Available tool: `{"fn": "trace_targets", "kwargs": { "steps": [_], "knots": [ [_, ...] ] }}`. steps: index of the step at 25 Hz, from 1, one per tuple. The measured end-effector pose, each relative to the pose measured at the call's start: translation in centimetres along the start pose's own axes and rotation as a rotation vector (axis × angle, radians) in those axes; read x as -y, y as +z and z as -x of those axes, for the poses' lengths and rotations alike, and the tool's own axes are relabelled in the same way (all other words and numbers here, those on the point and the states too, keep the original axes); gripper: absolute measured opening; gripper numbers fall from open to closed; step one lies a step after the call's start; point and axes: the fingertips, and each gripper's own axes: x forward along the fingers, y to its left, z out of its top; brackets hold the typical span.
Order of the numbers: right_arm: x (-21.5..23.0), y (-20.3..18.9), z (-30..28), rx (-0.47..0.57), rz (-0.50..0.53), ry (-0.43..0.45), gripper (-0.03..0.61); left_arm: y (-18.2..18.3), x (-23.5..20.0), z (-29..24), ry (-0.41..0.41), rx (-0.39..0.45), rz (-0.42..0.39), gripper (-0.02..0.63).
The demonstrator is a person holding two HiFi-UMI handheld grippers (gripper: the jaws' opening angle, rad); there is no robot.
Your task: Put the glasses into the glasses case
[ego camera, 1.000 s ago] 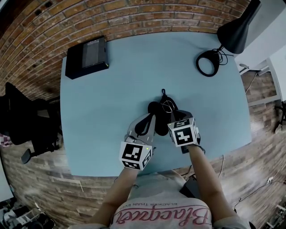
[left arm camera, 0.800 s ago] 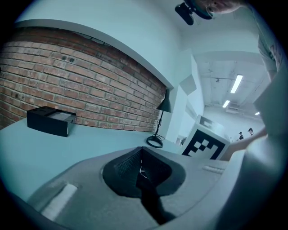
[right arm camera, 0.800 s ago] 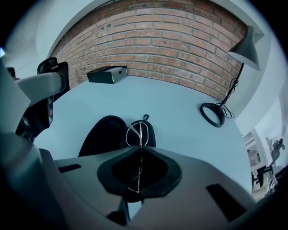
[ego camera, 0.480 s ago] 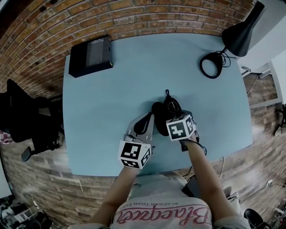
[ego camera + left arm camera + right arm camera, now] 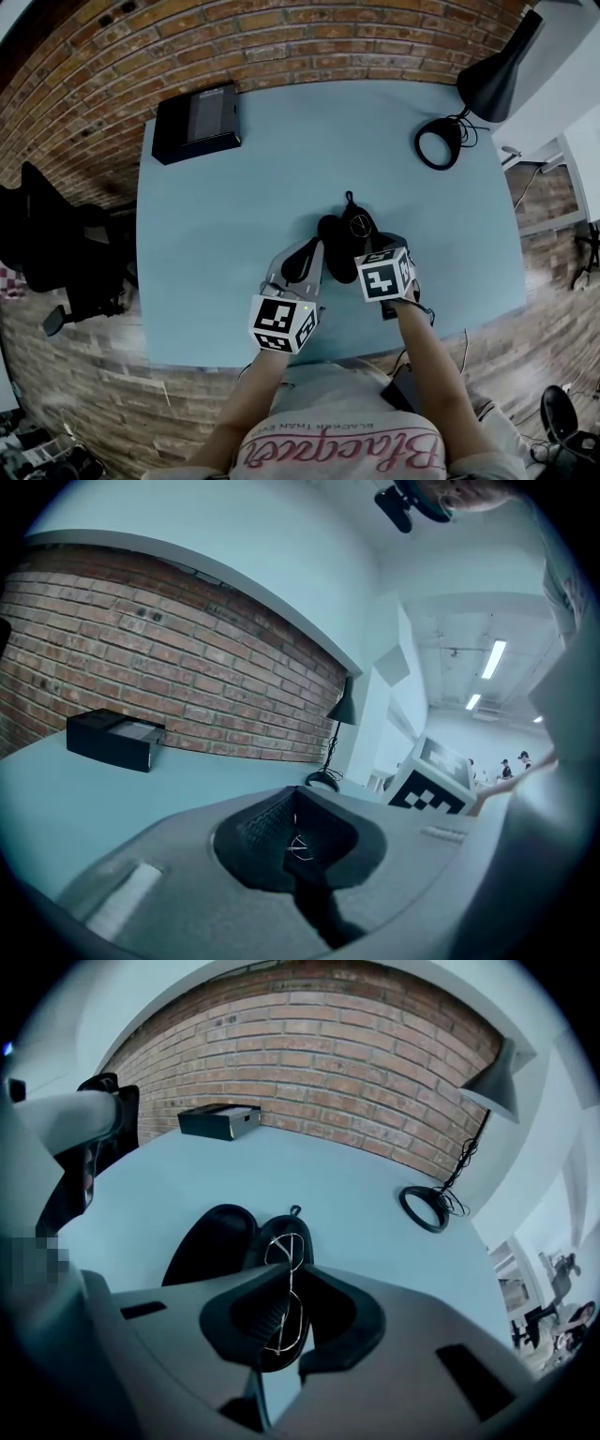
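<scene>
The black glasses case [image 5: 336, 251] lies open on the blue table [image 5: 234, 216], just ahead of both grippers. Thin wire-framed glasses [image 5: 359, 225] rest in its right half. In the right gripper view the glasses [image 5: 279, 1247] run straight between the jaw tips, and my right gripper [image 5: 292, 1269] is shut on their middle over the case [image 5: 211, 1241]. My left gripper [image 5: 317, 246] is shut, with its tips at the near rim of the case's empty left half. I cannot tell whether they pinch the rim. In the left gripper view the left gripper [image 5: 295, 789] has its tips together.
A black box [image 5: 197, 122] sits at the table's far left corner. A black desk lamp [image 5: 492, 70] with a ring base [image 5: 438, 142] stands at the far right. A brick wall runs behind, and an office chair [image 5: 56, 244] is off the left edge.
The right gripper shifted a little forward and back over the case, still on the glasses. The left gripper stayed where it was.
</scene>
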Motion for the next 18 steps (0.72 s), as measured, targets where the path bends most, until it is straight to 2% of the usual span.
{"fn": "trace_targets", "kwargs": {
  "steps": [6, 13, 15, 18],
  "knots": [
    [1.1, 0.5, 3.2, 0.118, -0.116, 0.034, 0.038, 0.9, 1.6, 0.9, -0.009, 0.036, -0.022, 0.006],
    [1.2, 0.8, 7.4, 0.23, -0.151, 0.086, 0.012, 3.1, 3.3, 2.5, -0.017, 0.103, -0.058, 0.006],
    [0.7, 1.5, 9.4, 0.3, -0.132, 0.116, 0.011, 3.7, 3.9, 3.0, -0.024, 0.121, -0.072, 0.006],
    [-0.2, 3.1, 13.5, 0.456, -0.105, 0.173, 0.009, 4.4, 5.1, 3.7, -0.035, 0.142, -0.09, 0.006]
  ]
}}
